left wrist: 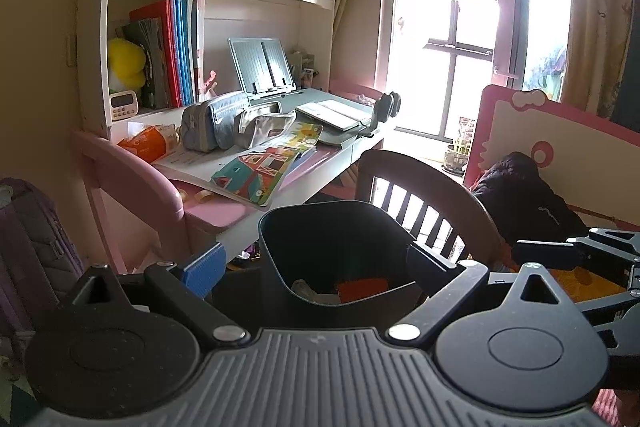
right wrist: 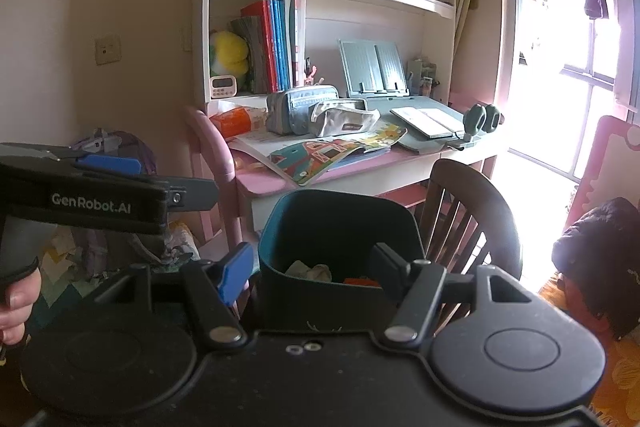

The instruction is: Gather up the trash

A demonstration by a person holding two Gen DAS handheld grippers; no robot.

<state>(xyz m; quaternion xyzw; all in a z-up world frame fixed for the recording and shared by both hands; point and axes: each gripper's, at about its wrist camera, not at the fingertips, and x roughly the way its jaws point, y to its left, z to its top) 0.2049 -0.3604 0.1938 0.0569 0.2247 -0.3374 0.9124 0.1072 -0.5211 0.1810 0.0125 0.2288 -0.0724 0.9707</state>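
Note:
A dark teal bin (left wrist: pixel 332 227) (right wrist: pixel 340 223) stands in front of the desk. In it lie a crumpled paper (left wrist: pixel 304 289) (right wrist: pixel 310 271) and an orange scrap (left wrist: pixel 362 287) (right wrist: pixel 360 281). My left gripper (left wrist: pixel 318 263) is open, its pads wide apart and empty, with the bin just beyond them. From the right wrist view the left gripper (right wrist: pixel 176 177) hangs to the left of the bin. My right gripper (right wrist: pixel 312 269) is open over the bin's near rim with nothing between its pads; the right gripper (left wrist: pixel 560 247) shows at the right edge. An orange packet (left wrist: pixel 144 143) (right wrist: pixel 236 121) lies on the desk's left end.
The pink desk (left wrist: pixel 216 215) (right wrist: pixel 260 183) holds pencil cases, books and a picture book. A wooden chair (left wrist: pixel 440 195) (right wrist: pixel 468 203) stands right of the bin. A purple backpack (left wrist: pixel 32 239) sits at left, a black jacket (left wrist: pixel 528 195) against a pink board at right. A hand (right wrist: pixel 12 307) grips the left handle.

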